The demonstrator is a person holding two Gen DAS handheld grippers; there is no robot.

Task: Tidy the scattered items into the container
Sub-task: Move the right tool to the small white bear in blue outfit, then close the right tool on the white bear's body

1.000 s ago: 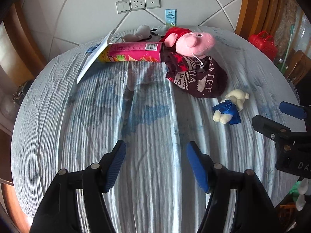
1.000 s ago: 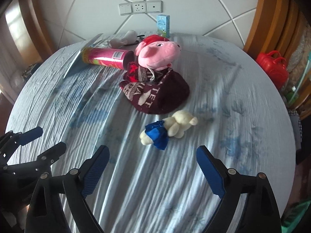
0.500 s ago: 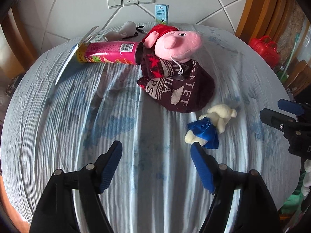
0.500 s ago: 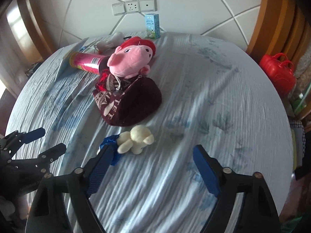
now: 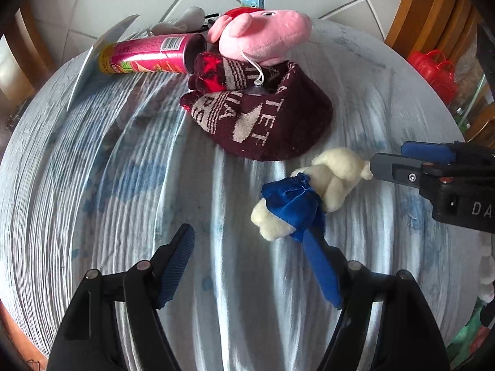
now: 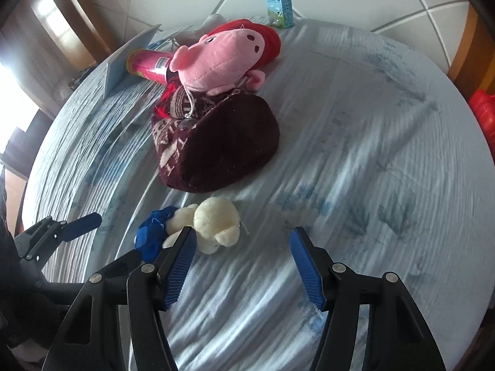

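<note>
Nothing is seen stowed yet: bear, pig, hat and can are left scattered. Both grippers are held apart, empty.

the dark maroon knitted hat with cream woven lettering shows the letters "tet" on its near brim in the left wrist view, with further cream letters above and beside them that look like "ia" and "ps" but are folded and only partly legible. in the right wrist view the same lettering is bent round the brim and cannot be made out. the black housing of the right gripper carries white letters "da", cut off at the frame edge. the pink cylindrical snack can lying on its side bears a white barcode patch; its digits are too small to read. the small blue-and-white carton standing by the wall has print too fine to read.
</note>
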